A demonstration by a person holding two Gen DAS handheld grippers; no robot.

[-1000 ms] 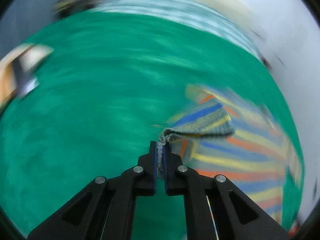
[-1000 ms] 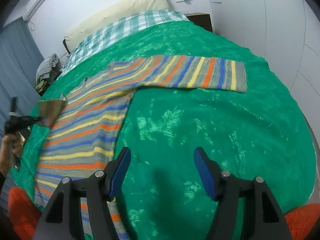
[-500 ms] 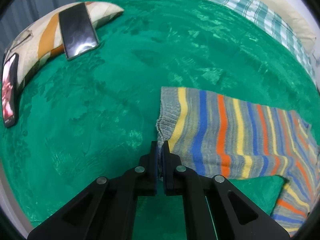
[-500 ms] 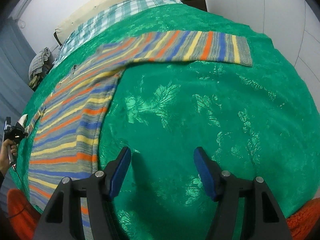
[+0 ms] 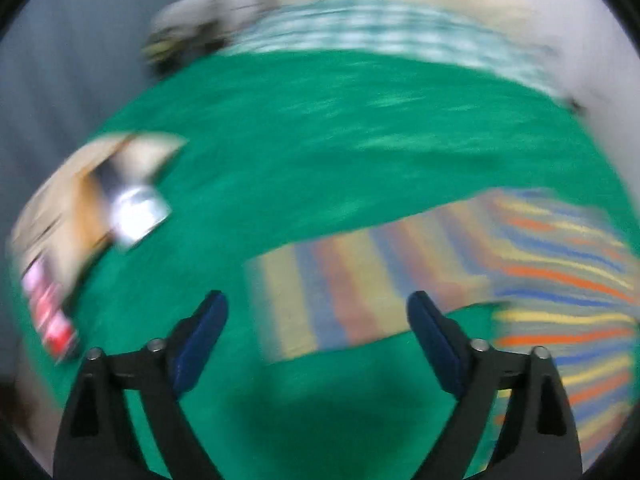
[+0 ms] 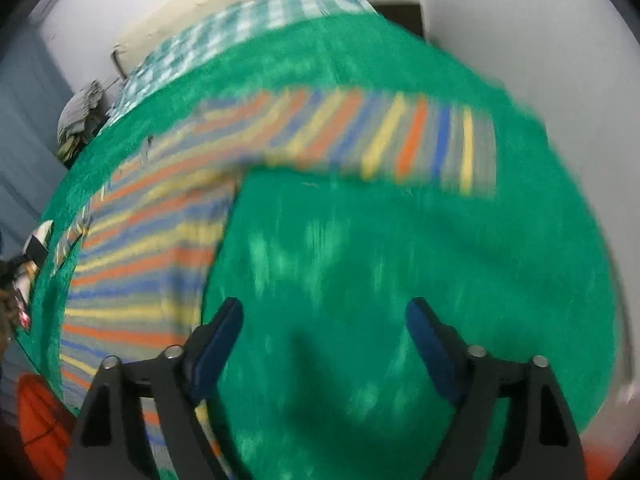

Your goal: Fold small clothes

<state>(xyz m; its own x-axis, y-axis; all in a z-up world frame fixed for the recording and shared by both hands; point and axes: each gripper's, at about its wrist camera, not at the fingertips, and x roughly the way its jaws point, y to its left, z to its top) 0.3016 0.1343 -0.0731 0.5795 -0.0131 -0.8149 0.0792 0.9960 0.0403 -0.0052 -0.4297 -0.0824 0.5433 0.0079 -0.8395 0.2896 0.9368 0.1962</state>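
A small striped sweater [image 6: 152,240], grey with orange, yellow and blue bands, lies flat on the green bedspread [image 6: 380,280]. Its left sleeve [image 5: 352,292] stretches out flat in front of my left gripper [image 5: 316,320], whose jaws are opening wide above it with nothing pressed between the pads. The picture there is blurred. The sweater's body [image 5: 560,288] runs off to the right. My right gripper [image 6: 324,320] hovers over bare bedspread beside the sweater's body, its jaws opening with nothing between them. The right sleeve [image 6: 400,140] lies straight across the bed beyond it.
A cream and orange cushion [image 5: 72,200] with two phones on it, one of them [image 5: 136,208], lies at the bed's left edge. A checked sheet [image 6: 248,28] and a pillow lie at the head of the bed. White walls stand close on the right. An orange cloth [image 6: 36,420] shows at the near corner.
My left gripper has let go of the sleeve cuff, spread wide and lifted away; the sleeve now lies flat. My right gripper has spread wider and shifted sideways over the bedspread.
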